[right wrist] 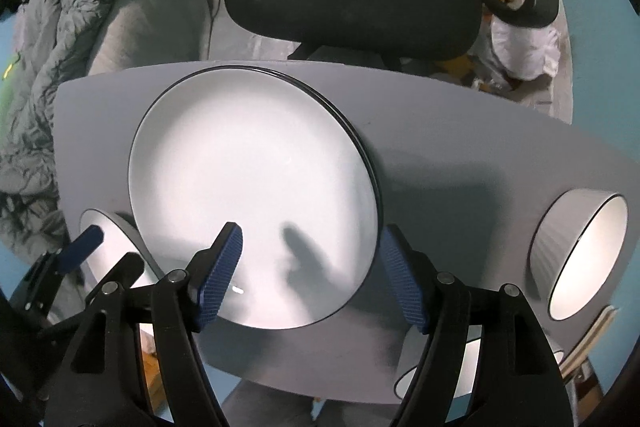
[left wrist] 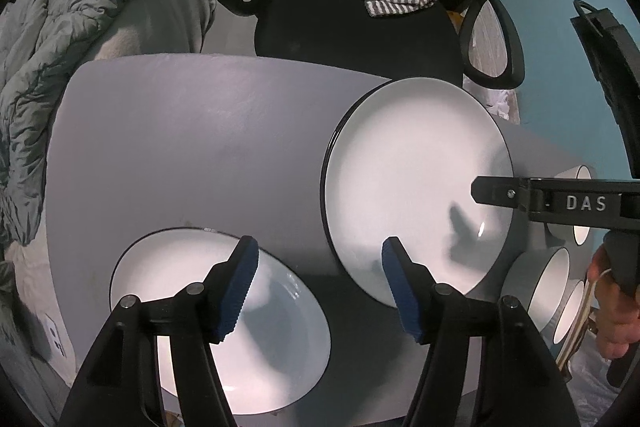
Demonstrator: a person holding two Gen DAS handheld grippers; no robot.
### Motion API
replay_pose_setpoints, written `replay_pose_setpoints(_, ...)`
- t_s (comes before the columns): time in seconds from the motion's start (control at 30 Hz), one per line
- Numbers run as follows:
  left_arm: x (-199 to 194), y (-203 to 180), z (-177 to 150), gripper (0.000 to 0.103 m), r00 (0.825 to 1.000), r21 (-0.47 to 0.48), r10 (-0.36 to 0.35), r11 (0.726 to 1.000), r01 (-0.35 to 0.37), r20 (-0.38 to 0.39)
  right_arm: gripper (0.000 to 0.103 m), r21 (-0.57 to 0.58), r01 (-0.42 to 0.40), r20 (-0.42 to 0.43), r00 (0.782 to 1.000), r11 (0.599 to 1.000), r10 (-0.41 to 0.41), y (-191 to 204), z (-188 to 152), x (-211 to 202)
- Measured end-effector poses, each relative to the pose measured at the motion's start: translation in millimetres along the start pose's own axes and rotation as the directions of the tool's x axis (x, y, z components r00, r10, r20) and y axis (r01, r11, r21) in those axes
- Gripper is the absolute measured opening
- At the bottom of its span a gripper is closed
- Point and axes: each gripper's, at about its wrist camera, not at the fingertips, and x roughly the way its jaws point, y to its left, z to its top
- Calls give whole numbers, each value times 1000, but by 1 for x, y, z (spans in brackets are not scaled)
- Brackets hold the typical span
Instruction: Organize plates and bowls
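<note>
Large plate (right wrist: 256,187): flat on the table (right wrist: 460,147), directly beneath the right gripper (right wrist: 310,275), jaws spread, empty, straddling its near rim. Left gripper (left wrist: 320,287): spread, empty, between the deep plate (left wrist: 240,327) and the large plate; right nearer.

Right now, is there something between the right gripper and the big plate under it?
Nothing visible. The right gripper hangs open over the near edge of the large plate, with only its own shadow between them.
</note>
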Motion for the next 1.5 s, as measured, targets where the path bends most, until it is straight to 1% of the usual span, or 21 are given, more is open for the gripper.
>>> replay_pose_setpoints(0.1, -6, 5, -5, 71, 1000, -8, 1, 1000, -1, 10, 73, -33, 40, 17, 999, 999, -39, 8, -4, -3)
replay_pose_setpoints(0.17, -11, 10, -9, 73, 1000, -15, 3, 1000, -2, 19, 73, -67, 81, 42, 996, 994, -79, 15, -8, -7)
replay_pose_setpoints(0.27, -20, 15, -15, 74, 1000, -21, -2, 1000, 2, 25, 73, -120, 147, 87, 987, 982, -137, 23, -14, -15)
replay_pose_setpoints(0.33, -29, 20, -19, 78, 999, -20, -4, 1000, 4, 33, 73, -158, 189, 125, 977, 969, -170, 31, -18, -22)
replay_pose_setpoints(0.47, -44, 27, -27, 79, 999, -20, 4, 1000, -3, 53, 73, -220, 231, 175, 965, 948, -195, 43, -26, -31)
replay_pose_setpoints(0.67, -66, 46, -37, 79, 997, -59, 10, 998, -5, 81, 73, -298, 249, 220, 957, 922, -187, 64, -36, -43)
replay_pose_setpoints(0.93, -81, 68, -52, 79, 995, -113, 31, 993, -20, 96, 73, -394, 285, 267, 945, 874, -188, 95, -53, -52)
replay_pose_setpoints(1.17, -83, 89, -70, 79, 995, -160, 39, 987, -23, 92, 73, -467, 272, 269, 950, 841, -158, 123, -64, -53)
replay_pose_setpoints(1.23, -81, 96, -76, 79, 995, -177, 44, 984, -29, 85, 73, -487, 277, 266, 951, 829, -161, 132, -67, -50)
replay_pose_setpoints(1.37, -78, 111, -89, 79, 996, -225, 43, 974, -25, 75, 73, -521, 270, 254, 955, 810, -155, 146, -71, -45)
replay_pose_setpoints(1.5, -75, 127, -101, 79, 997, -266, 50, 963, -32, 64, 73, -567, 262, 243, 959, 781, -145, 163, -74, -39)
